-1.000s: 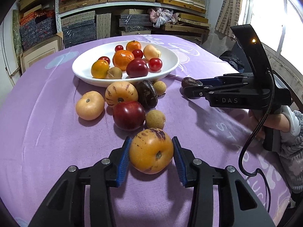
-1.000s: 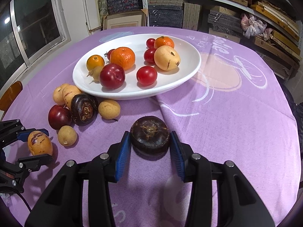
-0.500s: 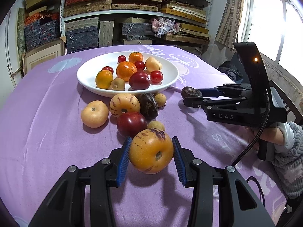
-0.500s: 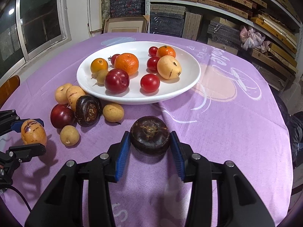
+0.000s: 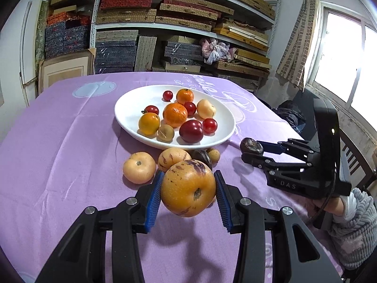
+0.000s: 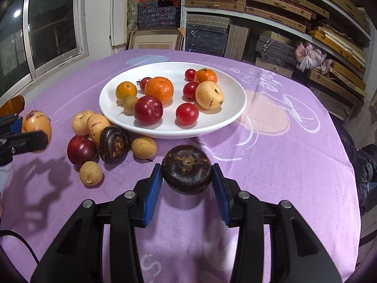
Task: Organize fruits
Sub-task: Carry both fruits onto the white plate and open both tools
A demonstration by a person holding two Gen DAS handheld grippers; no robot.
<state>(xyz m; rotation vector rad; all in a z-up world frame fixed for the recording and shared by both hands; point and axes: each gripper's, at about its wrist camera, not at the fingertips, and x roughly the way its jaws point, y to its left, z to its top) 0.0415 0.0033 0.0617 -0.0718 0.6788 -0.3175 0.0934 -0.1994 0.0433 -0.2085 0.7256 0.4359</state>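
My left gripper [image 5: 188, 193] is shut on a yellow-orange speckled fruit [image 5: 188, 187] and holds it above the purple cloth. It also shows at the left edge of the right wrist view [image 6: 37, 123]. My right gripper [image 6: 187, 184] is shut on a dark brown mangosteen [image 6: 186, 168], lifted off the cloth; it also shows in the left wrist view [image 5: 251, 146]. A white plate [image 5: 132, 118] with several fruits stands beyond both. Loose fruits lie in front of it, among them a red plum [image 6: 81, 150] and a second mangosteen [image 6: 113, 143].
The table carries a purple cloth [image 6: 282, 165]. Shelves of stacked boxes [image 5: 165, 23] stand behind the table. A window [image 5: 341, 54] is on the right of the left wrist view. A person's sleeve [image 5: 353, 235] is behind the right gripper.
Both grippers have risen off the cloth with their fruits. The left one has lifted the yellow-orange fruit; the right one has lifted the mangosteen. The plate and loose fruits have not moved.
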